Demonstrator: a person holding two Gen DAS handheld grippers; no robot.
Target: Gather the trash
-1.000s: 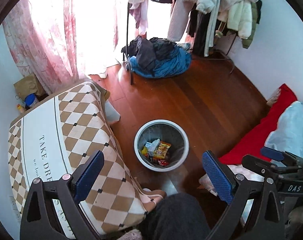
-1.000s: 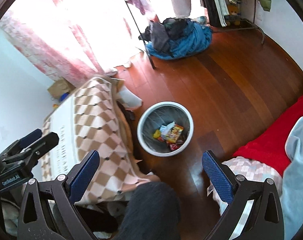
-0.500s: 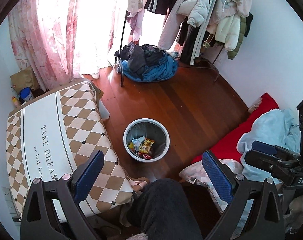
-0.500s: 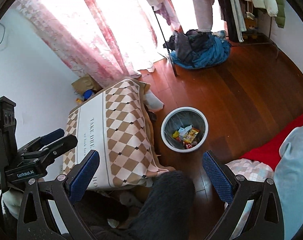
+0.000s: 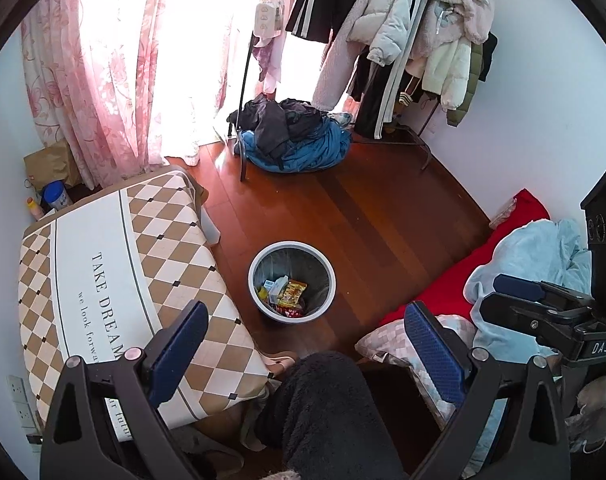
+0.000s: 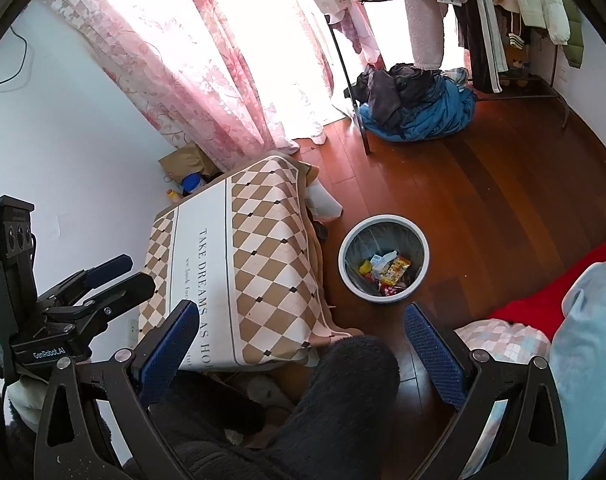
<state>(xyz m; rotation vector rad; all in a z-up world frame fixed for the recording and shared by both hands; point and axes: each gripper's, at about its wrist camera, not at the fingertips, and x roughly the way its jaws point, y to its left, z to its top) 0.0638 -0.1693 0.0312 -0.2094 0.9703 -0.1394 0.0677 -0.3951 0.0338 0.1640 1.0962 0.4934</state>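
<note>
High over the dark red wood floor (image 5: 383, 216), both grippers hang empty: left gripper (image 5: 303, 340) w/ blue pads spread wide, right gripper (image 6: 303, 344) likewise. Round white plastic bin w/ grey liner (image 5: 259, 258) stands just beside the low table under a tan-and-cream diamond cloth (image 5: 115, 256), colourful snack wrappers (image 5: 289, 294) already inside. No loose trash visible, so prob. scan the room slowly before dropping in. Clothes pile, rack and pink curtain sit well apart.
</note>
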